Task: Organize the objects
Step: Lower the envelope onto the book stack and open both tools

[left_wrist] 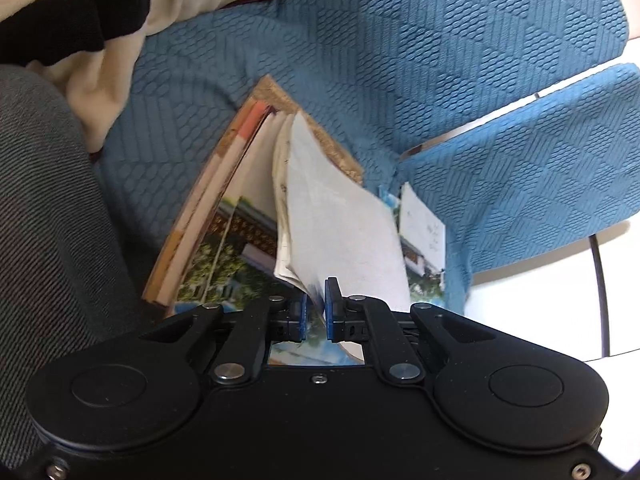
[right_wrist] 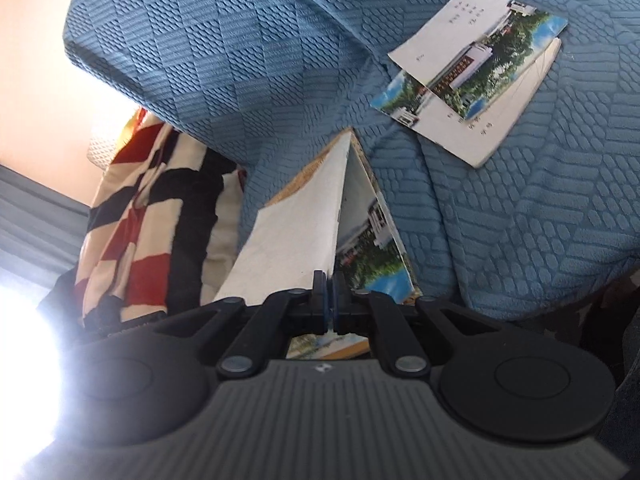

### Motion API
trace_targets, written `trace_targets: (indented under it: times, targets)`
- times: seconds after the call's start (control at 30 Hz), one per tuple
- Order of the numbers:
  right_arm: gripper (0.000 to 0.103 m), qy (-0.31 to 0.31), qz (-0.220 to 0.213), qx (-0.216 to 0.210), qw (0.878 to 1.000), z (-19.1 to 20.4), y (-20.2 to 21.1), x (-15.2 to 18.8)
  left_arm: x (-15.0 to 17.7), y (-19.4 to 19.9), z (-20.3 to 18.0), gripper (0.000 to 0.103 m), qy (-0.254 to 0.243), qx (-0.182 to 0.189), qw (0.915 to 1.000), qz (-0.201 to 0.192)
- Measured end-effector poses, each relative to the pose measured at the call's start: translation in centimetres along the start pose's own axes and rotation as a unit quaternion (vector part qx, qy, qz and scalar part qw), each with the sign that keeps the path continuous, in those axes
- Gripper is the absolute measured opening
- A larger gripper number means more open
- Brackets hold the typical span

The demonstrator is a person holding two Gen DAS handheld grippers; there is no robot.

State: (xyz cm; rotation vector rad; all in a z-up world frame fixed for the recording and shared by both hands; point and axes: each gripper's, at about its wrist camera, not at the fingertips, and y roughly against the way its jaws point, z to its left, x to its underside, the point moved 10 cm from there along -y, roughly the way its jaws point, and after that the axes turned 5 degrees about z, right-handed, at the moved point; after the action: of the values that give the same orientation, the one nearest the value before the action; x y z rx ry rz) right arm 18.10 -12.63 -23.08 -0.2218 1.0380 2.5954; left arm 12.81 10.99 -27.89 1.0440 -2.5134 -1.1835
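Left claw (left_wrist: 316, 308) is pinched on a white page (left_wrist: 340, 220) of the open booklet (left_wrist: 224, 216) lying on the blue sofa cover (left_wrist: 400, 60). Right claw (right_wrist: 330, 300) is clamped, apparently on that booklet's cover edge (right_wrist: 292, 232). 2 photo booklets (right_wrist: 476, 76) lie apart on the cushion.

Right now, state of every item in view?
left gripper: shut on book page
right gripper: shut on book page
book: open, lying on blue sofa cover
two photo cards: loose, overlapping on the cover
striped blanket: crumpled
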Motion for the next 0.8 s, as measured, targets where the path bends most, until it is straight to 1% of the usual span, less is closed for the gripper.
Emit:
trace_targets:
  times: [0.1, 0.3, 0.37, 0.4, 0.47, 0.57, 0.7, 0.73, 0.8]
  targets:
    - [0.005, 0.009, 0.013, 0.012, 1.0, -0.4, -0.6, 0.5, 0.5, 0.0, 0.3, 0.004, -0.005, -0.015, 0.9999, -0.002]
    - [0.006, 0.026, 0.039, 0.051, 0.998, -1.4, -1.9, 1.2, 1.4, -0.4, 0.7, 0.003, -0.021, -0.047, 0.9987, 0.002]
    - [0.006, 0.034, 0.047, 0.067, 0.996, -1.7, -2.4, 1.6, 1.6, -0.9, 1.1, 0.002, -0.022, -0.062, 0.9978, 0.011]
    - [0.006, 0.035, 0.051, 0.071, 0.996, -1.7, -2.6, 1.8, 1.7, -1.1, 1.4, 0.002, -0.018, -0.065, 0.9976, 0.016]
    - [0.006, 0.037, 0.054, 0.075, 0.995, -1.9, -2.8, 2.0, 1.8, -1.2, 1.7, 0.002, -0.025, -0.082, 0.9962, 0.015]
    - [0.007, 0.034, 0.054, 0.077, 0.995, -2.0, -2.9, 2.0, 2.0, -1.2, 1.7, 0.002, -0.029, -0.085, 0.9958, 0.014]
    - [0.012, 0.028, 0.07, 0.09, 0.993, -2.3, -3.0, 2.0, 2.1, -0.8, 1.5, 0.007, -0.029, -0.088, 0.9955, 0.022]
    - [0.015, 0.029, 0.077, 0.096, 0.992, -2.4, -3.0, 2.0, 2.0, -0.7, 1.4, 0.009, -0.032, -0.09, 0.9951, 0.024]
    - [0.016, 0.033, 0.084, 0.114, 0.989, -2.6, -2.8, 2.1, 2.1, -0.3, 1.0, 0.017, -0.05, -0.091, 0.9941, 0.029]
